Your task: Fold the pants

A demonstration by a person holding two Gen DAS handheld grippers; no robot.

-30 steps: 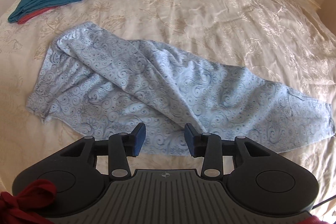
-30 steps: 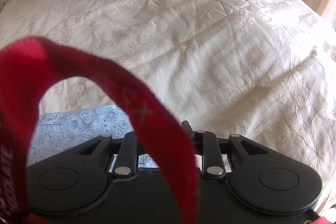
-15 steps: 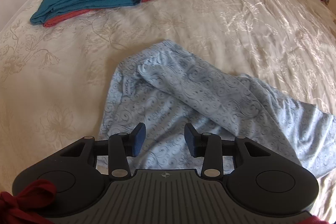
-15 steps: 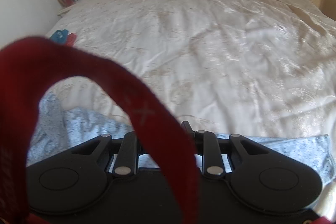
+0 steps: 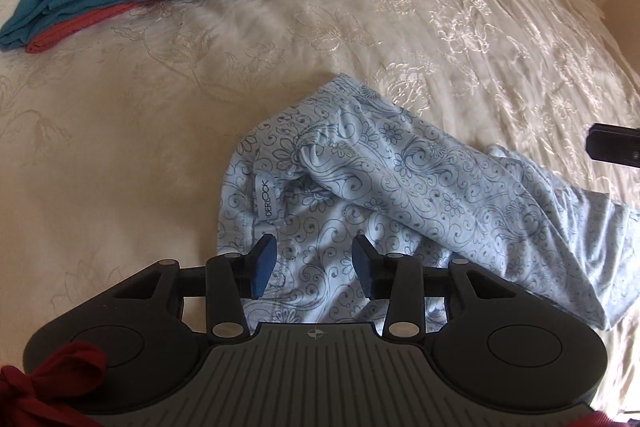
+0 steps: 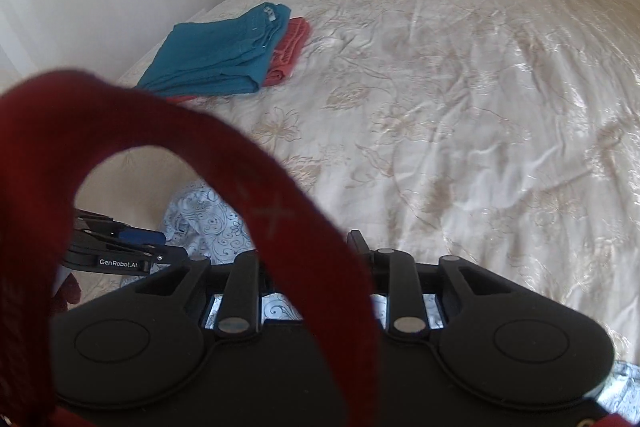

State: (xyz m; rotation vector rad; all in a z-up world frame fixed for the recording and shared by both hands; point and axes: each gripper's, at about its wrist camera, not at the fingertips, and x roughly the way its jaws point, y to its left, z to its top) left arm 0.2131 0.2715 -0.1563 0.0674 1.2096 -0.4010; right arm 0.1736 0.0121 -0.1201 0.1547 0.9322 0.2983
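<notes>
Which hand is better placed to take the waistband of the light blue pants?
Left. Its tongs hang open right above the waistband of the pants, near the label.

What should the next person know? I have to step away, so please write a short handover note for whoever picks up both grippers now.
Left gripper: open, nothing between its pads, poised over the waistband end of the light blue patterned pants.
Right gripper: jaws opening; a red strap hides most of its fingers, so a hold cannot be confirmed.
Pants: rumpled, unfolded, lying on the cream bedspread.
Done: teal pants folded and stacked on a folded red garment near the bed's edge.
Left: flatten the blue pair, fold it, probably add it to the stack.
</notes>
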